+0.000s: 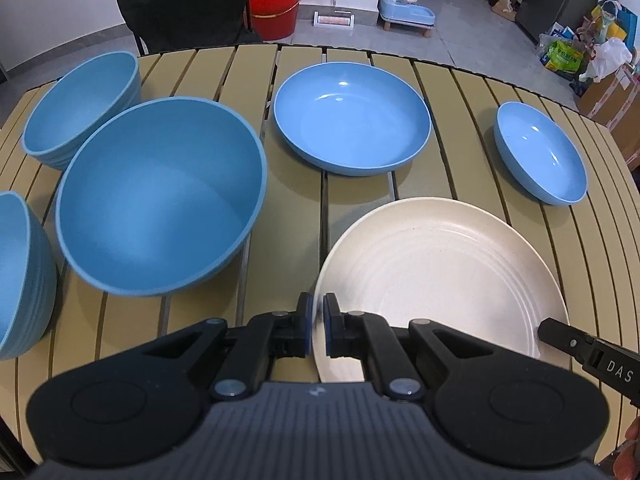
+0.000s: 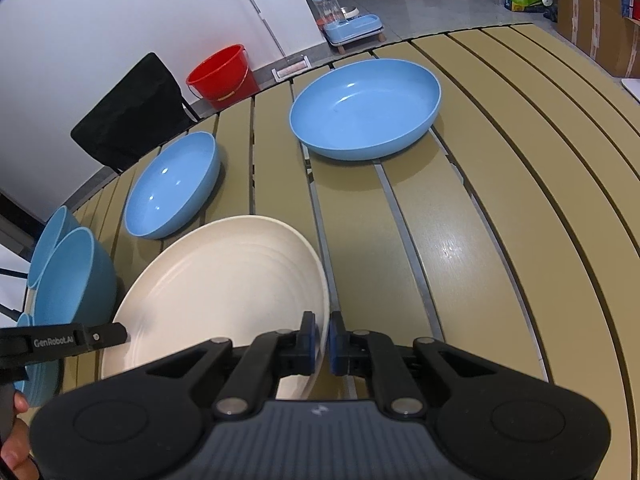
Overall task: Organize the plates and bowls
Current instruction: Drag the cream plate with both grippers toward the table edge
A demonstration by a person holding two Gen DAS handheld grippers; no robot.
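— Where is the plate now?

— The cream plate is at the near edge of the slatted table. My left gripper pinches its left rim, and my right gripper pinches its right rim.

— How will it handle?

— I judge it light, stiff and a little slippery, so the thin rim is the only good place to hold.

— What stands around?

— The deep blue bowl is just beside it on the left, near the left edge. The wide blue dish and the small blue dish lie beyond, toward the far edge. Behind the table stand a black chair and a red bucket.
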